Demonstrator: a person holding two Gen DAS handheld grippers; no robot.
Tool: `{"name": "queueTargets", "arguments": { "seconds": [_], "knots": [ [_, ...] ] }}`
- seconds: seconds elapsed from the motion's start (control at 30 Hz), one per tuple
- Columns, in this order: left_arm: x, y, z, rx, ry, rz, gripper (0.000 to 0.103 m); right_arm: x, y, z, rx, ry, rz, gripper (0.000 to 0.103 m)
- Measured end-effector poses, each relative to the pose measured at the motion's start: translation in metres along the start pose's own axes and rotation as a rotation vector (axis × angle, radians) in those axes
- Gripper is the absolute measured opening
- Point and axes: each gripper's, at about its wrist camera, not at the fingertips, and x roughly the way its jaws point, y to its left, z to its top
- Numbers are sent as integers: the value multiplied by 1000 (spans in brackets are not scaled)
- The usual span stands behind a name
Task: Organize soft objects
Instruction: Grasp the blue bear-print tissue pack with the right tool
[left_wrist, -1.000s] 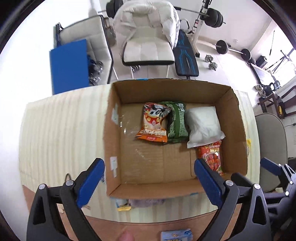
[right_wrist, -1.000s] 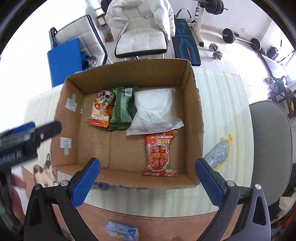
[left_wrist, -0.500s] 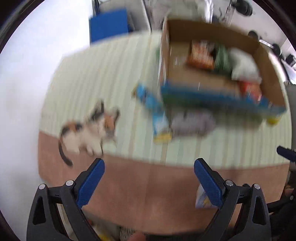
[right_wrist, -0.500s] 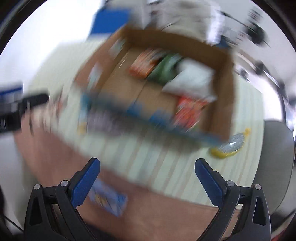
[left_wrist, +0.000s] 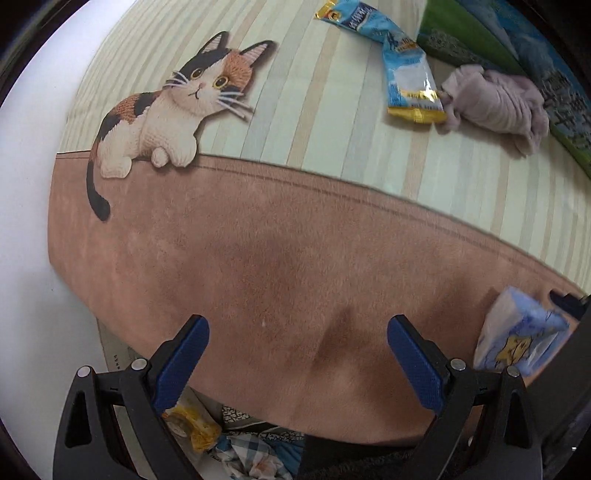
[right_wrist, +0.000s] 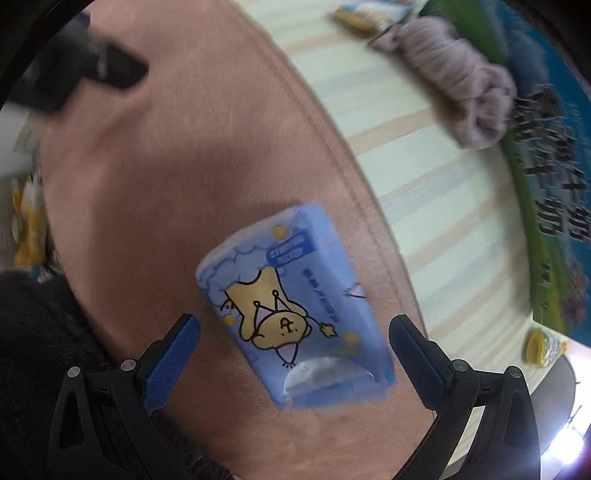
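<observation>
A blue tissue pack (right_wrist: 295, 306) with a yellow cartoon figure lies on the pink band of the table mat. My right gripper (right_wrist: 295, 354) is open, low over it, one finger on each side, not touching. The pack also shows at the right edge of the left wrist view (left_wrist: 517, 339). My left gripper (left_wrist: 297, 354) is open and empty over bare pink mat. A crumpled mauve cloth (left_wrist: 495, 99) and a blue-and-yellow snack packet (left_wrist: 402, 70) lie on the striped part, next to the box's printed side (left_wrist: 554, 96).
A cat picture (left_wrist: 173, 103) is printed on the mat at the left. A yellow-and-silver packet (right_wrist: 543, 347) lies by the box's corner. The mat's near edge drops off below my fingers, with cloth and paper clutter (left_wrist: 236, 443) under it.
Both grippers have swung away from above the open box and dropped down to the mat's near edge. The right one now straddles the tissue pack. Both stay open.
</observation>
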Motion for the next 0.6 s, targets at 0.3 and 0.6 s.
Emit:
{"name": "queueTargets", "arguments": {
  "seconds": [0.3, 0.6],
  "knots": [
    [-20, -15, 60, -114, -19, -305, 98, 6, -96, -29, 504, 25, 148, 64],
    [-7, -37, 112, -335, -63, -654, 86, 13, -174, -80, 859, 44, 260, 61]
  ]
}}
